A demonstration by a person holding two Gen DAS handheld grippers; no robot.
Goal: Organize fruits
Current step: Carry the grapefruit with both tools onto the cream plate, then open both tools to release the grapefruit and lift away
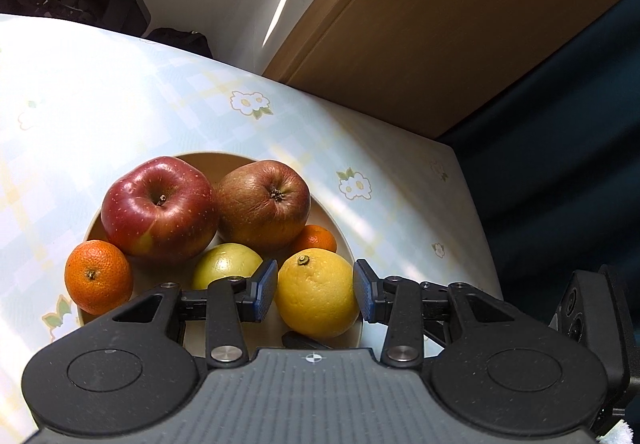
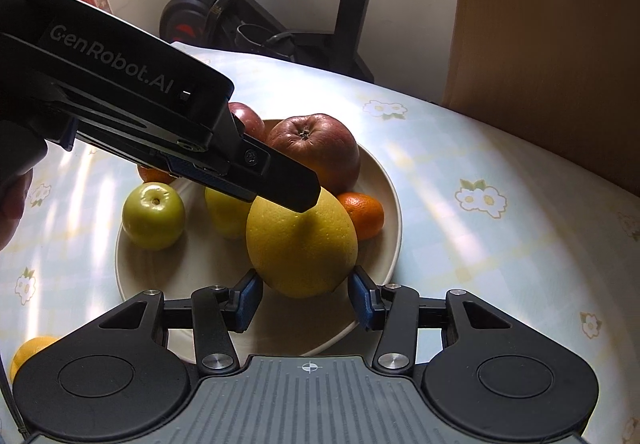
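A cream plate (image 1: pixel 344 240) (image 2: pixel 394 211) on the flowered tablecloth holds two red apples (image 1: pixel 160 207) (image 2: pixel 320 147), two tangerines (image 1: pixel 98 276) (image 2: pixel 364 213), a green-yellow fruit (image 1: pixel 226 264) (image 2: pixel 154 215) and a large yellow citrus (image 1: pixel 316 294) (image 2: pixel 302 244). My left gripper (image 1: pixel 316 290) has its pads on both sides of the yellow citrus, touching it. In the right wrist view the left gripper's fingers (image 2: pixel 280 183) reach over that citrus. My right gripper (image 2: pixel 306 298) is open, its pads flanking the citrus's near end with small gaps.
A brown cardboard box (image 1: pixel 440 23) (image 2: pixel 552 43) stands behind the table. An exercise bike (image 2: pixel 280 11) stands beyond the far edge. A yellow fruit (image 2: pixel 28 354) lies on the cloth at the near left. The table edge (image 1: pixel 476 203) runs at the right.
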